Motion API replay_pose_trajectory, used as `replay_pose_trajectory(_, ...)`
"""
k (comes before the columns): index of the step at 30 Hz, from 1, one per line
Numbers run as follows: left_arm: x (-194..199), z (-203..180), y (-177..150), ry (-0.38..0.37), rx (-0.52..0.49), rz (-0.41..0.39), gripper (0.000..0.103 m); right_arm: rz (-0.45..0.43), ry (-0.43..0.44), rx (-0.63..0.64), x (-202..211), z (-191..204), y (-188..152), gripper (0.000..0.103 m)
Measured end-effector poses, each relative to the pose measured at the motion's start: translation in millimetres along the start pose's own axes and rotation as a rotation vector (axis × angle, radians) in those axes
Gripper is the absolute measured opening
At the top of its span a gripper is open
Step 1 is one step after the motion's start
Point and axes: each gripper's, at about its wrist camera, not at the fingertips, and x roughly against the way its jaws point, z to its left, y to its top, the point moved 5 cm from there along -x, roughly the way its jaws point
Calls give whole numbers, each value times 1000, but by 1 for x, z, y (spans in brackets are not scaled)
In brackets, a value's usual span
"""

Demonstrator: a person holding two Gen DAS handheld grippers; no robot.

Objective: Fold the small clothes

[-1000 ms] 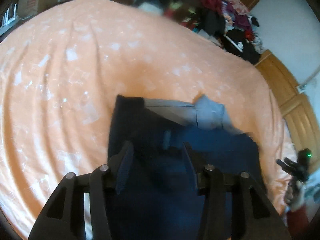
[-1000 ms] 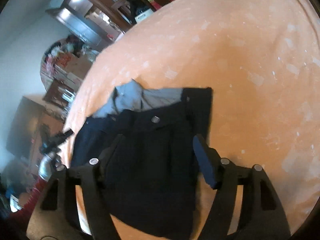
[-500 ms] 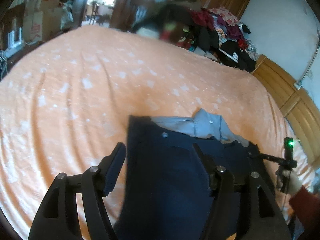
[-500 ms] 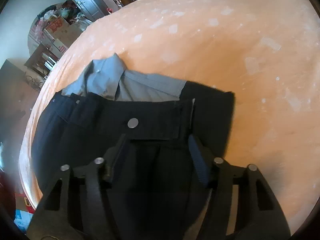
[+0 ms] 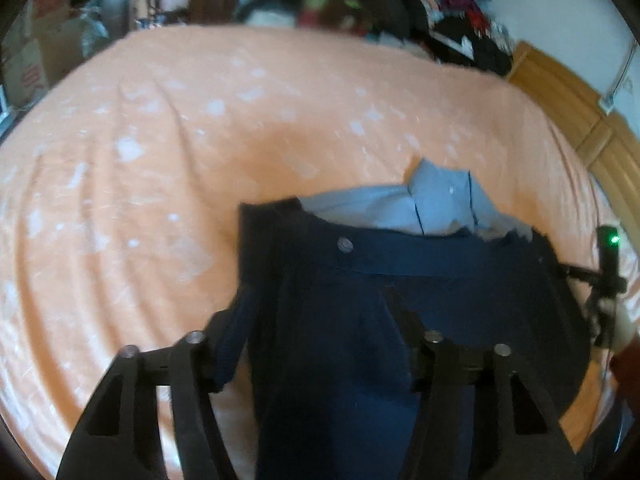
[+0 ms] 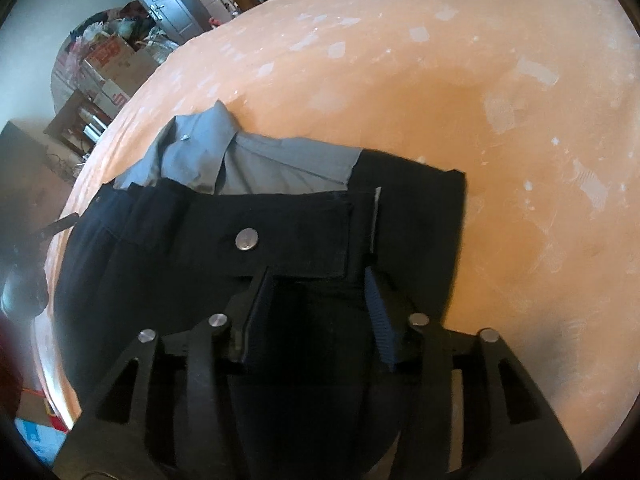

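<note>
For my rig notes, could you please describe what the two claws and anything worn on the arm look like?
Both are matte black plastic. The left claw and the right claw each have two flat fingers on slotted triangular linkages with silver pivot pins. The right claw's finger pads show blue ribbing. In the left view, the other unit carries a green light, above a red sleeve.

The bed [image 5: 160, 152] is covered by an orange sheet [image 6: 500, 120] printed with pale, irregular patches and lightly creased. A heap of mixed dark and red garments [image 5: 420, 4] lies at the far edge of the bed. A wooden headboard [image 5: 568, 96] runs along the white wall [image 5: 560, 12]. Beyond the bed stand cardboard boxes [image 6: 116, 64], a grey door [image 6: 160, 4] with a handle, and a wooden shelf unit [image 6: 80, 120] holding small items.
</note>
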Motion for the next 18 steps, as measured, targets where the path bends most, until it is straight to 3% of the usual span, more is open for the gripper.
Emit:
replay_pose_trajectory(3,-19,-7,-6,27,-52,53,18,-24,-3,-31,2,-7,-2,25)
replay_pose_trajectory(5,-23,-10,-11,26,-69,54,10,-28,-3,-45,1,-12,-4,22)
replay_pose_trajectory(8,-21,-9,-14,11,-48,22,10,-52,12,-62,5,-13,-6,23)
replay_pose_trajectory(13,-25,-9,-16,-6,-59,26,9,-41,15,-10,-2,-6,-8,41)
replay_pose_trajectory(15,-28,-10,-14,-13,-56,25,12,-36,-2,9,-4,-3,-6,42)
replay_pose_trajectory(17,-29,-10,-14,3,-62,24,14,-37,-37,29,-2,1,-5,26)
replay_pose_trajectory(18,-25,-12,-13,16,-69,12,9,-50,-27,19,3,2,-5,7)
